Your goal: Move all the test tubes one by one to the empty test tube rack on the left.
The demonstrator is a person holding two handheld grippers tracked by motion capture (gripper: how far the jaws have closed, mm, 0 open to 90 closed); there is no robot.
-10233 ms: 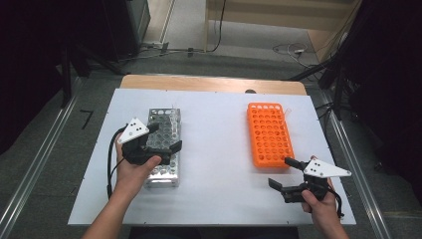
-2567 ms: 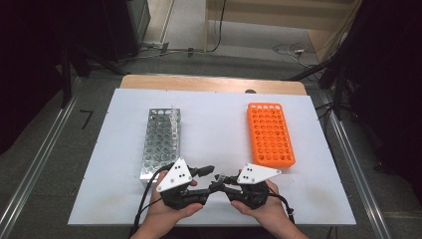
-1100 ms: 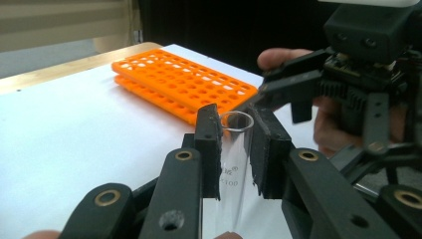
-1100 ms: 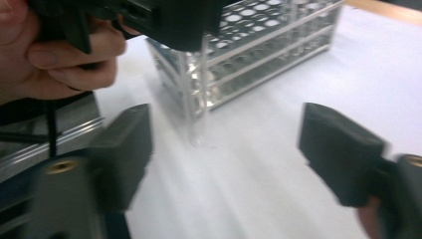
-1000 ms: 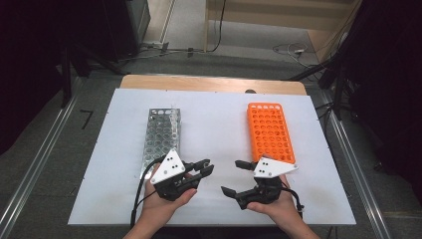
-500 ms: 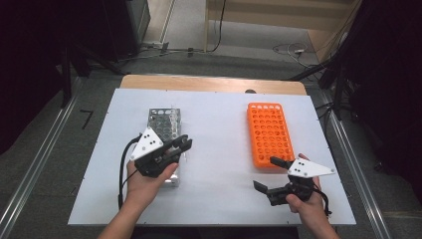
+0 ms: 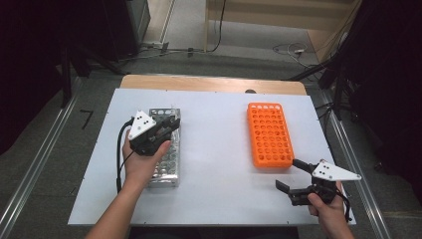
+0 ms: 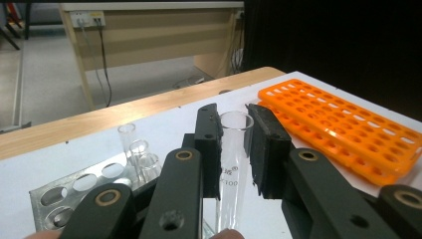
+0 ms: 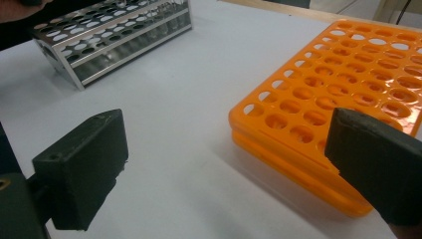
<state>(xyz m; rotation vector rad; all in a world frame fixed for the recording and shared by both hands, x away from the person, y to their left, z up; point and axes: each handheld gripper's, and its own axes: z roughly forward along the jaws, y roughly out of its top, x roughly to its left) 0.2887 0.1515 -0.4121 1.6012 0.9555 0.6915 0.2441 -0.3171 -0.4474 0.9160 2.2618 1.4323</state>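
Right tool [image 7: 291,175] – jaws wide, empty – near the tabletop's [image 7: 219,164] front-right corner. Left tool [image 7: 166,125] clamps 1 glass tube [image 8: 231,149] upright over the metal rack [image 7: 166,159], left side. Orange rack [image 7: 268,134] lies well right of the tube, long axis front-to-back – right hand nearer.

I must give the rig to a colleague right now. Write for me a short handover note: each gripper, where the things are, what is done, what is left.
Left gripper: shut on a clear glass test tube, held over the metal rack at the table's left.
Right gripper: open, nothing between the jaws, low near the front corner of the orange rack.
Metal rack: more glass tubes stand at one end. Orange rack: the holes in sight are empty.
Done: one tube gripped.
Left: probably to place this tube, into which rack I cannot tell.
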